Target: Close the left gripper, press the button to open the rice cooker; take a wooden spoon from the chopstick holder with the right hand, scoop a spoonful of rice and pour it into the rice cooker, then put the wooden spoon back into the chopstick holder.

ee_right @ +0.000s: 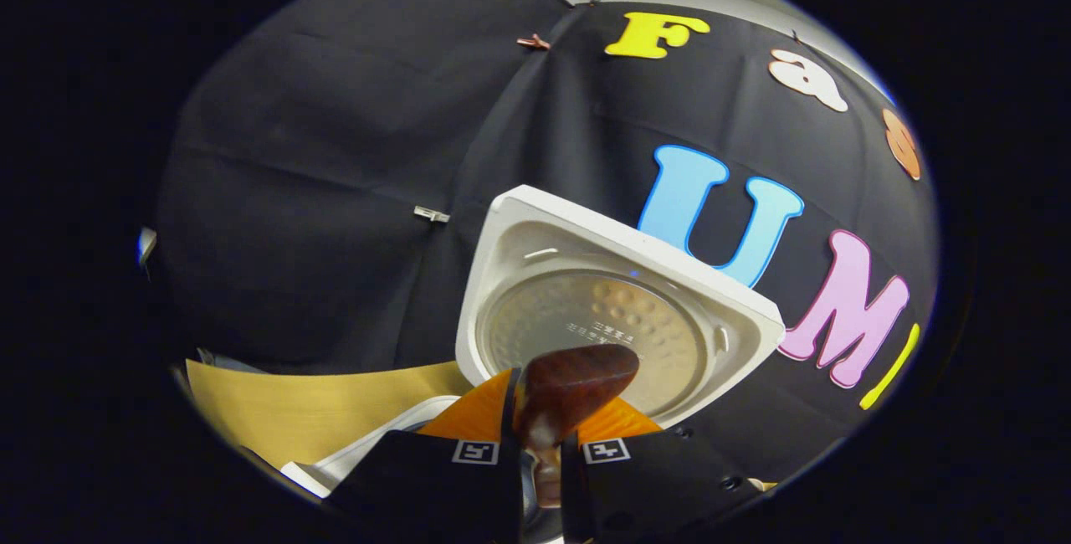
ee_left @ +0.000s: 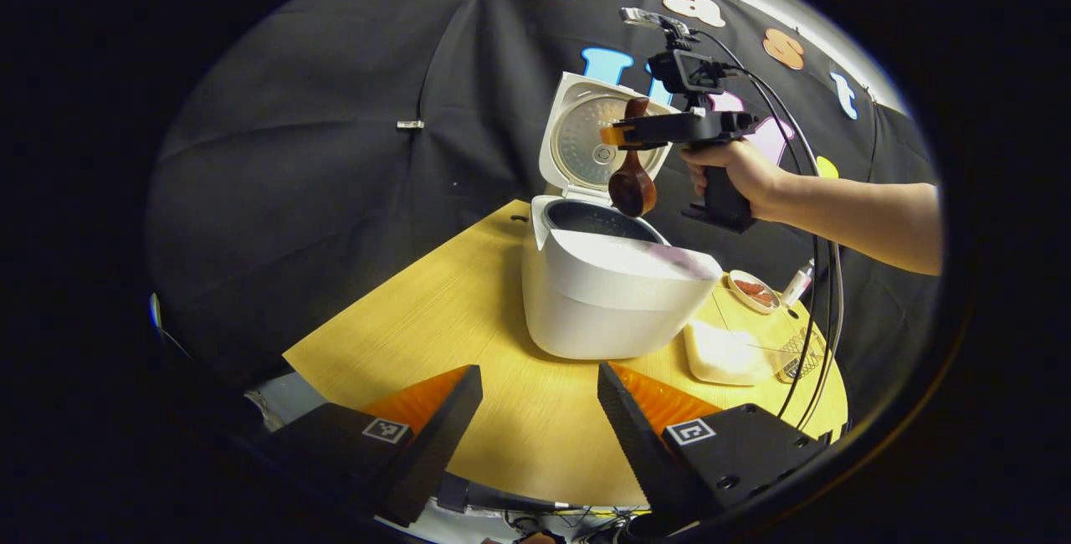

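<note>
Yellow table [ee_left: 402, 335], frame centre: right gripper [ee_left: 615, 136], clamped on spoon [ee_left: 632, 184], should tip fully over cooker [ee_left: 602, 293]; left gripper [ee_left: 535, 410] apart.

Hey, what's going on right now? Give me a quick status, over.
Left gripper open, empty, hanging back. Right gripper shut on wooden spoon, bowl hanging down over the rice cooker. Lid up. Nothing in the way.

Both views toward rice cooker [ee_left: 611, 284]

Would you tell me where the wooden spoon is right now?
In the left gripper view, the wooden spoon hangs bowl-down from the right gripper, just above the open rice cooker, in front of its raised lid.
</note>
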A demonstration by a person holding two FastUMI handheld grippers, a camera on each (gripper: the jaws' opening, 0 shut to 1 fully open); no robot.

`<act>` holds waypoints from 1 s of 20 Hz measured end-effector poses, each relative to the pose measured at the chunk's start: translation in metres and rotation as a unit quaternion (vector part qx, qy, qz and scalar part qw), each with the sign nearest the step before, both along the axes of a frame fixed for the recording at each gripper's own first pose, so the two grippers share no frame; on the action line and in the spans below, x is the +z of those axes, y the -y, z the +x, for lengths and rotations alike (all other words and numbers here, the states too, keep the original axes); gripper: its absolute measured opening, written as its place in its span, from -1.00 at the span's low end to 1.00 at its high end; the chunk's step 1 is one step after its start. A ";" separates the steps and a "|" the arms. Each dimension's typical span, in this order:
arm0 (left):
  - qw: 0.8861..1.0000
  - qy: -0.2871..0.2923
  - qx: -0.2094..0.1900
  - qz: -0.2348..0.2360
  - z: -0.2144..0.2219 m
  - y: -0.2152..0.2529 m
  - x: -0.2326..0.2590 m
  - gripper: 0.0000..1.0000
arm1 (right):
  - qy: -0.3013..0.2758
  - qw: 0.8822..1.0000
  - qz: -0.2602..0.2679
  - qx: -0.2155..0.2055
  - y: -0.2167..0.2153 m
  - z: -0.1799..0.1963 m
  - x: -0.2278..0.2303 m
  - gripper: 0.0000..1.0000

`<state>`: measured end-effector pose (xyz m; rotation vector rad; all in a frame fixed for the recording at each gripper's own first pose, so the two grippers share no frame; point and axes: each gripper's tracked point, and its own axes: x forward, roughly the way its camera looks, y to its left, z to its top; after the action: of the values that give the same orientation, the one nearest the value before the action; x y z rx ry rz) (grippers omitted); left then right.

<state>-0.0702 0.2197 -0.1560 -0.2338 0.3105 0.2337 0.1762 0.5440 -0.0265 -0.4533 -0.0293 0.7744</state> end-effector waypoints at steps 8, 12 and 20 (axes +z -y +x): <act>0.999 0.010 -0.031 0.011 0.013 0.015 0.007 0.92 | -0.068 0.984 0.154 -0.060 0.068 0.007 0.069 -0.56; 0.998 0.019 -0.059 0.017 0.024 0.032 0.013 0.92 | -0.086 0.962 0.236 -0.104 0.144 0.011 0.110 -0.57; 0.993 0.007 -0.110 0.052 0.047 0.079 0.011 0.92 | -0.052 0.937 0.266 -0.218 0.333 0.017 0.125 -0.57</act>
<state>-0.0228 0.1406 -0.1451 -0.0975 0.3061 0.0299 0.1933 0.2111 0.0986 0.1025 -0.0360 0.3255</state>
